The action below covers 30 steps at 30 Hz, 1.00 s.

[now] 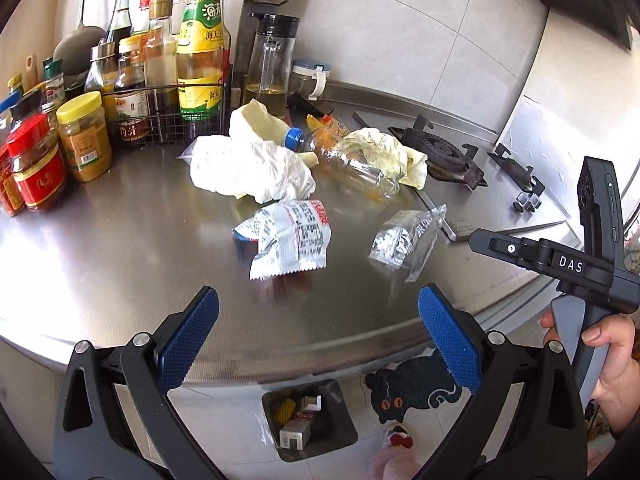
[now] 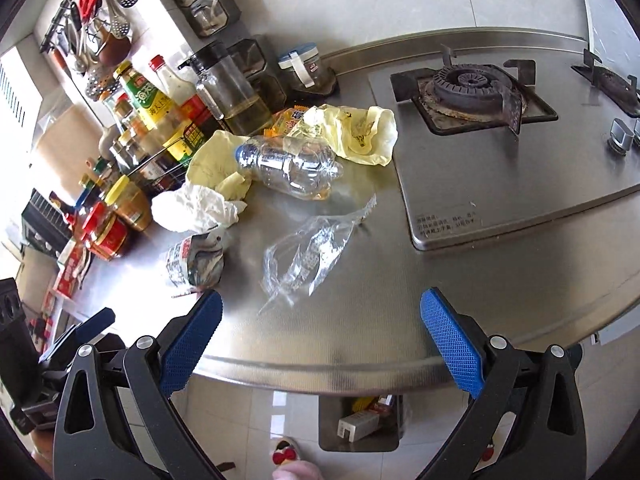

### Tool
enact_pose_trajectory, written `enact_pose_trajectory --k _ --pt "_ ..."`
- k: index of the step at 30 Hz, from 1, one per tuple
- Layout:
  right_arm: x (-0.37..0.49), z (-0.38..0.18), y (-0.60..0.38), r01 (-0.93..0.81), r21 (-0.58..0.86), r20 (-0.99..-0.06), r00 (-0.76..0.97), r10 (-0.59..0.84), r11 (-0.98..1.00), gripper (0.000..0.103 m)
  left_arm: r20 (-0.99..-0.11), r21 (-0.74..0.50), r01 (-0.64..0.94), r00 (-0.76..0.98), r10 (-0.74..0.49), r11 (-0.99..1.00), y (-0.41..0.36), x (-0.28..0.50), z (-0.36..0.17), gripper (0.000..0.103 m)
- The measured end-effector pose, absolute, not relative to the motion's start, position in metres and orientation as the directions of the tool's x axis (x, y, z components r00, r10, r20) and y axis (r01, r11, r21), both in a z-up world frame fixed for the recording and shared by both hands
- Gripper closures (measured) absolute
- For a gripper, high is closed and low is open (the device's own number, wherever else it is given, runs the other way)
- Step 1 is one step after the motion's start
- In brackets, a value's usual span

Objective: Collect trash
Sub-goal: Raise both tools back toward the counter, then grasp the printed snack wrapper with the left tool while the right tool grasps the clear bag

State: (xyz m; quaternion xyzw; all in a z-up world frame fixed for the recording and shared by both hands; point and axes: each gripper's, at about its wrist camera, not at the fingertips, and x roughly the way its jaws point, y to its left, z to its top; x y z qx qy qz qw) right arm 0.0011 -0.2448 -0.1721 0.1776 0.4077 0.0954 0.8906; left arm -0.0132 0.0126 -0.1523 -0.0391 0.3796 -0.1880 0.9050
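Trash lies on the steel counter (image 1: 100,248): a white printed snack wrapper (image 1: 286,238), a clear plastic wrapper (image 1: 404,240), crumpled white tissue (image 1: 248,170), an empty clear bottle with a blue cap (image 1: 348,156) and yellow crumpled paper (image 1: 256,120). My left gripper (image 1: 318,336) is open and empty, just short of the snack wrapper. My right gripper (image 2: 320,340) is open and empty, in front of the clear wrapper (image 2: 308,258). The snack wrapper (image 2: 196,260), tissue (image 2: 192,208), bottle (image 2: 292,168) and yellow paper (image 2: 356,132) show there too.
A grey trash bin (image 1: 310,420) holding some rubbish stands on the floor below the counter edge; it also shows in the right view (image 2: 360,424). Sauce bottles and jars (image 1: 120,92) crowd the left. A gas burner (image 2: 468,92) sits at the right.
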Motion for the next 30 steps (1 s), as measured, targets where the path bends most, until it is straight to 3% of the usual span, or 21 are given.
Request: enact_pose_trajectory --k 3,12,15,17,18,19,21,22,27,28,30 --pt "0.017 -0.174 -0.243 -0.015 0.396 -0.701 0.642 0.312 0.918 0.004 -0.672 -0.206 0.316 0.643 -0.368 0.926 0.007 0.004 -0.154 0.008" --pt "0.055 -0.193 -0.234 0.016 0.395 -0.745 0.591 0.310 0.919 0.018 -0.714 -0.182 0.279 0.622 -0.322 0.943 0.003 0.047 -0.177 0.012" --pt "0.063 -0.204 -0.229 0.012 0.392 -0.764 0.561 0.318 0.920 0.024 -0.725 -0.192 0.275 0.607 -0.325 0.942 0.005 0.057 -0.183 0.022" --pt "0.065 -0.205 -0.226 0.000 0.398 -0.758 0.564 0.328 0.918 0.026 -0.738 -0.192 0.280 0.591 -0.327 0.940 0.004 0.063 -0.188 0.040" --pt "0.067 -0.204 -0.224 -0.012 0.393 -0.754 0.568 0.330 0.919 0.031 -0.745 -0.192 0.280 0.582 -0.325 0.941 0.004 0.065 -0.191 0.044" --pt "0.068 -0.203 -0.222 -0.025 0.385 -0.753 0.569 0.329 0.923 0.039 -0.752 -0.195 0.279 0.572 -0.326 0.940 0.004 0.067 -0.194 0.052" --pt "0.072 -0.203 -0.217 -0.044 0.359 -0.765 0.558 0.321 0.932 0.060 -0.752 -0.215 0.273 0.566 -0.337 0.938 0.007 0.069 -0.197 0.057" --pt "0.074 -0.204 -0.215 -0.055 0.363 -0.764 0.553 0.331 0.930 0.068 -0.754 -0.221 0.274 0.561 -0.342 0.936 0.007 0.069 -0.198 0.072" --pt "0.073 -0.203 -0.210 -0.086 0.359 -0.759 0.552 0.345 0.929 0.080 -0.755 -0.213 0.286 0.559 -0.343 0.934 0.005 0.065 -0.200 0.076" --pt "0.072 -0.203 -0.210 -0.090 0.359 -0.757 0.553 0.347 0.929 0.092 -0.752 -0.211 0.288 0.563 -0.343 0.934 0.005 0.063 -0.199 0.077" --pt "0.068 -0.200 -0.210 -0.097 0.361 -0.750 0.560 0.351 0.927 0.093 -0.744 -0.206 0.289 0.574 -0.342 0.935 0.005 0.059 -0.194 0.078"
